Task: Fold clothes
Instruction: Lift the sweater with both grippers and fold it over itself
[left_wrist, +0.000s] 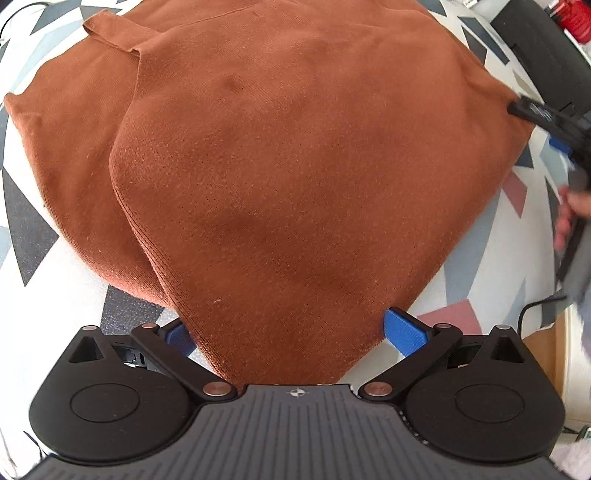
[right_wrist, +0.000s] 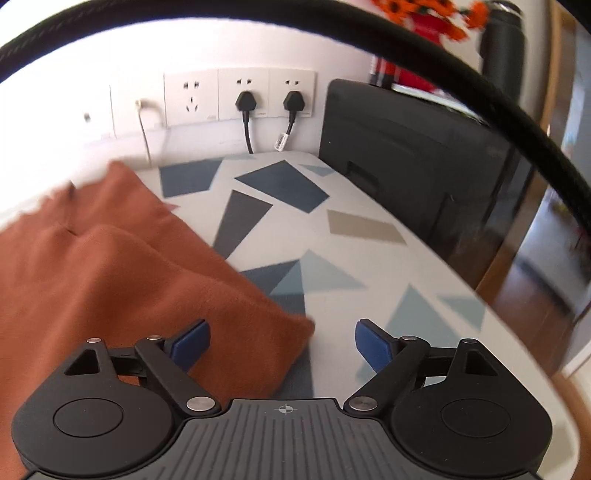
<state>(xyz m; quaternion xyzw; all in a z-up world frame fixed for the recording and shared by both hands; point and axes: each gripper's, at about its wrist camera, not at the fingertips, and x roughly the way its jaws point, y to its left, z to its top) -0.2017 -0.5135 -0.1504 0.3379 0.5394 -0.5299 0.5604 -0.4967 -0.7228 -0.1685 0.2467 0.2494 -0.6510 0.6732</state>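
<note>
Lying folded on the patterned surface (right_wrist: 332, 236), rust sweater (left_wrist: 295, 166), near corner between spread left gripper (left_wrist: 291, 336) jaws, another corner between parted right gripper (right_wrist: 282, 343) jaws, unpinched.

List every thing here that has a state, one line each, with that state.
rust-brown garment: folded over itself, lying on the patterned surface.
left gripper: open, a garment corner between the jaws, pads not pressing.
right gripper: open, the garment's corner lying between its jaws, unpinched.
two black plugs: plugged into the wall sockets.
third socket: empty.
</note>
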